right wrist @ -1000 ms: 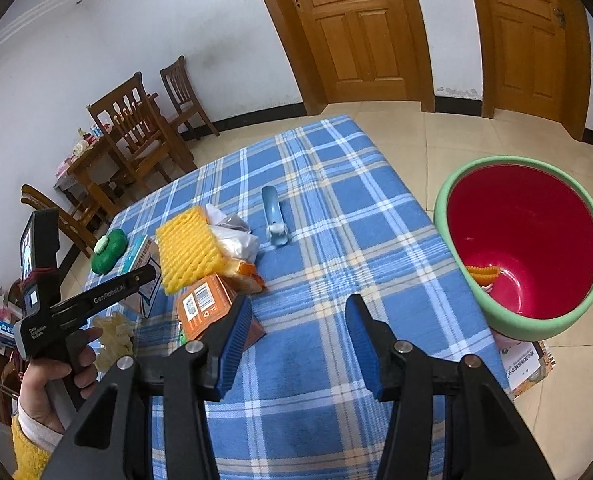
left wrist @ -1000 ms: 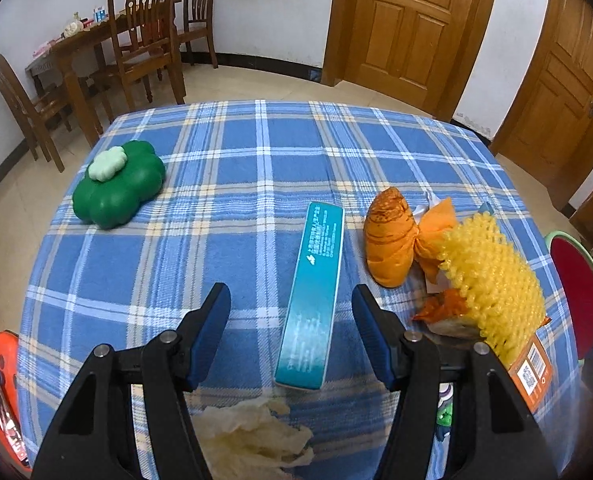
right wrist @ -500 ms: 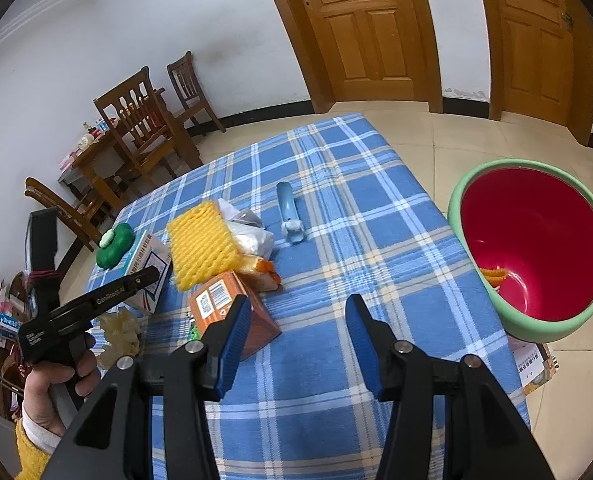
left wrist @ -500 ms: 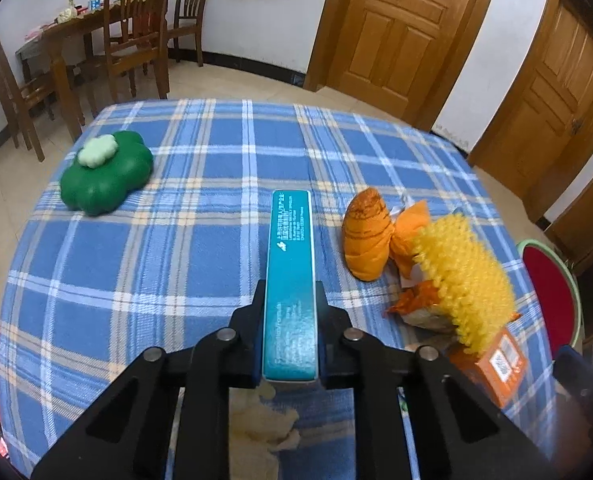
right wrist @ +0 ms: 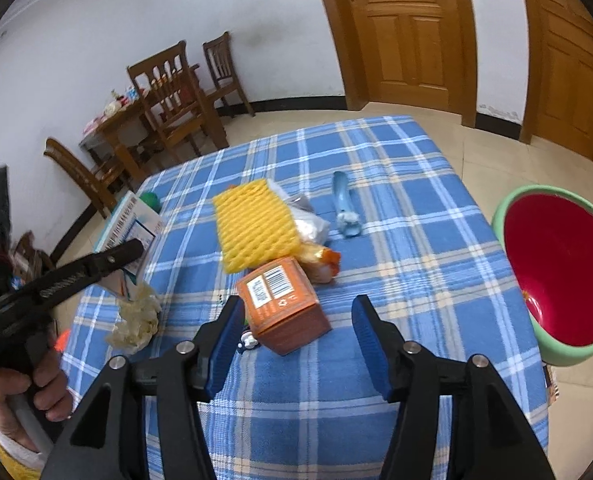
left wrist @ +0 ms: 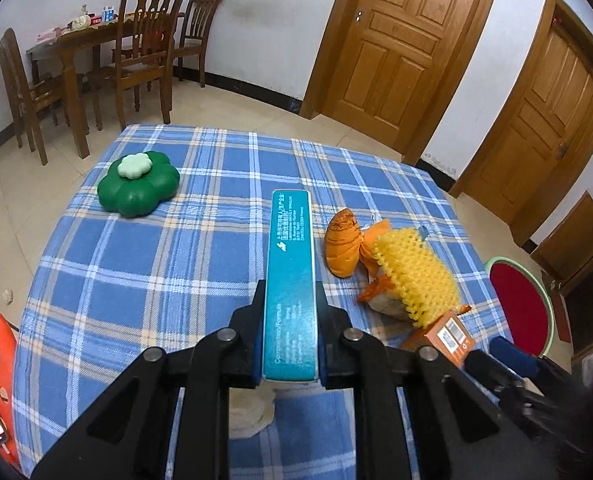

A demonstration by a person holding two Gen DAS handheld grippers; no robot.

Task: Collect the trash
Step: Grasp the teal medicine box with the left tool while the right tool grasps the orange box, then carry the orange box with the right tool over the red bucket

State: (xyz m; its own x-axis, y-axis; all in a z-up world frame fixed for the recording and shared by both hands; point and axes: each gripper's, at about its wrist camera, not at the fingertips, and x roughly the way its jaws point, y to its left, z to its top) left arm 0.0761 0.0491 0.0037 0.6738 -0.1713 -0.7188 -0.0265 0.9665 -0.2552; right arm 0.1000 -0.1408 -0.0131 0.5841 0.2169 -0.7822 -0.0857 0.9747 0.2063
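Two grippers busy: left gripper (left wrist: 290, 334) fingers clamped on teal box (left wrist: 291, 280), frame centre, lifted off tabletop (left wrist: 200, 248), so keep it level toward red bin (left wrist: 518, 312) at right edge; right gripper (right wrist: 296, 344) fingers just opened wider, empty, straddling orange box (right wrist: 284, 308).

Teal box (left wrist: 290, 280) clamped, lifted; orange box (right wrist: 282, 304) on tablecloth
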